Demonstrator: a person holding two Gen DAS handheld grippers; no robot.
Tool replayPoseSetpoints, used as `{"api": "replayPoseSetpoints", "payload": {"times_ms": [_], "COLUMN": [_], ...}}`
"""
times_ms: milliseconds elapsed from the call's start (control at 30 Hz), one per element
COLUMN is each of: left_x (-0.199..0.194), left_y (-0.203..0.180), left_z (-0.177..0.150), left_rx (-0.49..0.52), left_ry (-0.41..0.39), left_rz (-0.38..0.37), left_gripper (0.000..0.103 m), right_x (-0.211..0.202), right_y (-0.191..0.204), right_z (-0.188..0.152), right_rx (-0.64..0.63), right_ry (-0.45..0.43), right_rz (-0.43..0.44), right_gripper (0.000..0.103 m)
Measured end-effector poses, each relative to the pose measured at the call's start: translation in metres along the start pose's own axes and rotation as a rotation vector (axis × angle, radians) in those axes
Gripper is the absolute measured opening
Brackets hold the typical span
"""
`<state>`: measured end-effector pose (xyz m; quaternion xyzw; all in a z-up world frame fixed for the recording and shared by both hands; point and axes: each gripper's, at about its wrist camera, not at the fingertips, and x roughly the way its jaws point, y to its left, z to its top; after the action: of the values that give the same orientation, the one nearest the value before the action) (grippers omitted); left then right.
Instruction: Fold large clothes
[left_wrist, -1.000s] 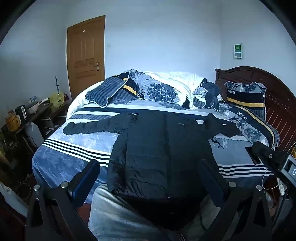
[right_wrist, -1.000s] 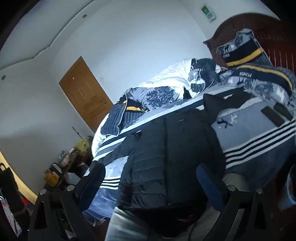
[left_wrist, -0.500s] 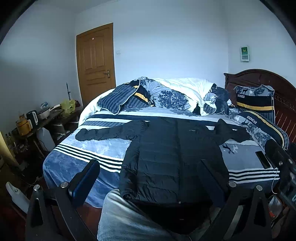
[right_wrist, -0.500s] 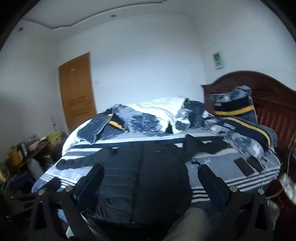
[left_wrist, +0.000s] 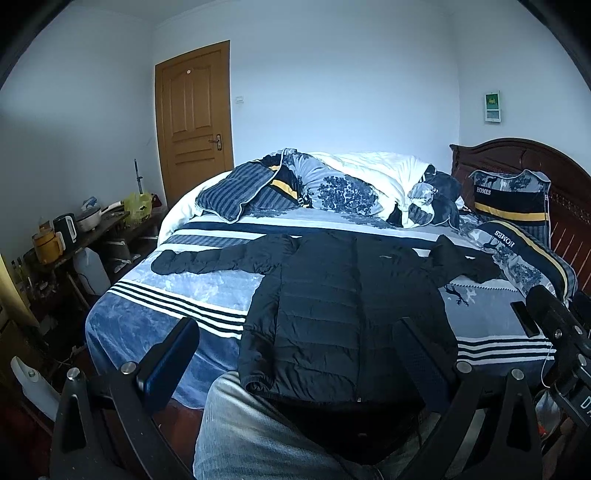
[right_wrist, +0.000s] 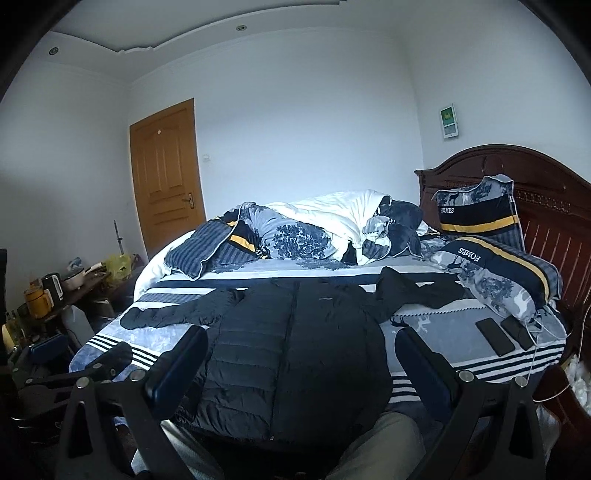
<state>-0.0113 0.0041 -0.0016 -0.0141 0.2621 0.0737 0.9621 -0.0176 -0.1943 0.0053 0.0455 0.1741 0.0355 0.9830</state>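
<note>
A black quilted puffer jacket (left_wrist: 351, 310) (right_wrist: 295, 347) lies flat on the bed, front up, hem at the near edge. One sleeve (left_wrist: 221, 258) stretches out to the left; the other sleeve (left_wrist: 465, 262) is bent at the right. My left gripper (left_wrist: 295, 362) hangs open in front of the hem, holding nothing, well short of the fabric. My right gripper (right_wrist: 301, 365) is open too and empty, at about the same distance. The person's trouser legs (left_wrist: 251, 435) fill the bottom of both views.
The bed (left_wrist: 177, 291) has a blue striped sheet, a heaped duvet (left_wrist: 354, 181) and pillows (left_wrist: 517, 247) by the dark wooden headboard (right_wrist: 554, 221). Two phones (right_wrist: 495, 336) lie at the right edge. A cluttered side table (left_wrist: 74, 229) and a door (left_wrist: 195, 122) stand left.
Both cameras have tilted up and levelled, the right one rolling upright from a strong tilt. The jacket has not moved. Both grippers stay open.
</note>
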Motion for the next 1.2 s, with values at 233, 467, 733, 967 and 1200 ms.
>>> {"api": "replayPoseSetpoints", "payload": {"times_ms": [233, 467, 733, 967, 1200], "left_x": [0.000, 0.000, 0.000, 0.010, 0.024], "left_y": [0.000, -0.001, -0.008, -0.017, -0.013], "left_z": [-0.001, -0.003, -0.001, -0.004, -0.008], "left_rx": [0.003, 0.011, 0.033, 0.071, 0.068], "left_ry": [0.003, 0.009, 0.026, 0.104, 0.167], "left_rz": [-0.001, -0.011, -0.032, -0.082, -0.008], "left_gripper": [0.103, 0.103, 0.103, 0.103, 0.103], "right_x": [0.005, 0.011, 0.010, 0.022, 0.030], "right_y": [0.000, 0.001, 0.004, -0.002, -0.011], "right_z": [-0.002, -0.004, -0.005, -0.006, -0.010], "right_rx": [0.005, 0.009, 0.000, 0.014, 0.047], "right_ry": [0.029, 0.065, 0.071, 0.144, 0.194], "right_rz": [-0.012, -0.012, -0.021, -0.062, -0.089], "right_gripper": [0.103, 0.103, 0.103, 0.103, 0.103]}}
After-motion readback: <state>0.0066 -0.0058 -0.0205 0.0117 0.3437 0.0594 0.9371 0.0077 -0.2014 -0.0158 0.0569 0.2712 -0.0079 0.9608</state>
